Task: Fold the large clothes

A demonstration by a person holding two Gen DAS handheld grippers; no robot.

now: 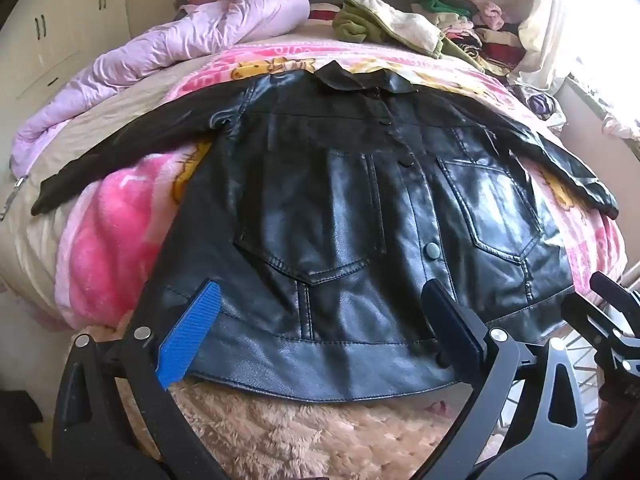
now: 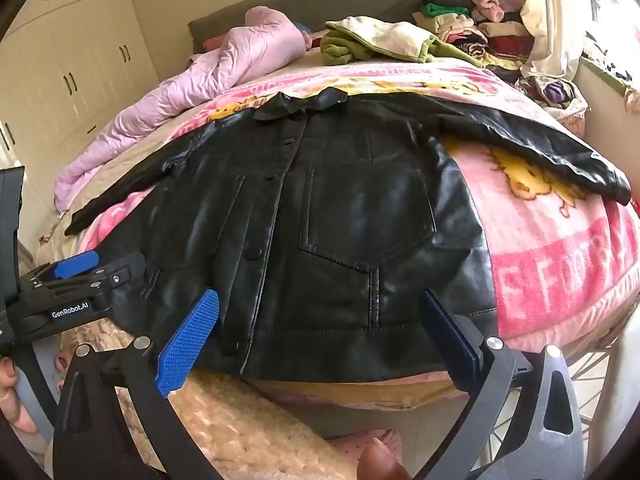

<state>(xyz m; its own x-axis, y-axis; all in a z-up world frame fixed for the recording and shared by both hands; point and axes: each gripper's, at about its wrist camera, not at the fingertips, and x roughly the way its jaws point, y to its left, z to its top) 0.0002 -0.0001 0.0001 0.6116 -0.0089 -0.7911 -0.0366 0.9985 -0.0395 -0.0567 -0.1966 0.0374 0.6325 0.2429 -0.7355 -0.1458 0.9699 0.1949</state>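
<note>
In the left wrist view, a black leather jacket [image 1: 340, 200] is lying spread out, front side up, on a pink cartoon-print blanket [image 1: 120, 216] covering the bed, with both sleeves stretching out to the sides and the collar pointing toward the headboard. The left gripper [image 1: 320, 332] is hovering over the jacket's hem with its jaws standing wide apart and nothing between the blue pads. A fluffy beige rug [image 1: 300, 432] is showing below the hem. A lilac quilt [image 1: 160, 48] is lying bunched along the far left of the bed, and a pile of clothes [image 1: 472, 28] is sitting at the far right by the window. The right gripper [image 1: 608, 320] is peeking in at the right edge.

In the right wrist view, the jacket [image 2: 340, 208] is filling the middle of the bed in the same flat pose. The right gripper [image 2: 320, 336] is hanging over the hem, jaws fully spread and gripping nothing. At the left edge the left gripper [image 2: 72, 284] is showing its side, bearing the white lettering "GenRobot.AI". The blanket [image 2: 560, 264] is carrying large pink letters, only partly readable. White wardrobe doors [image 2: 80, 60] are standing along the left wall.
</note>
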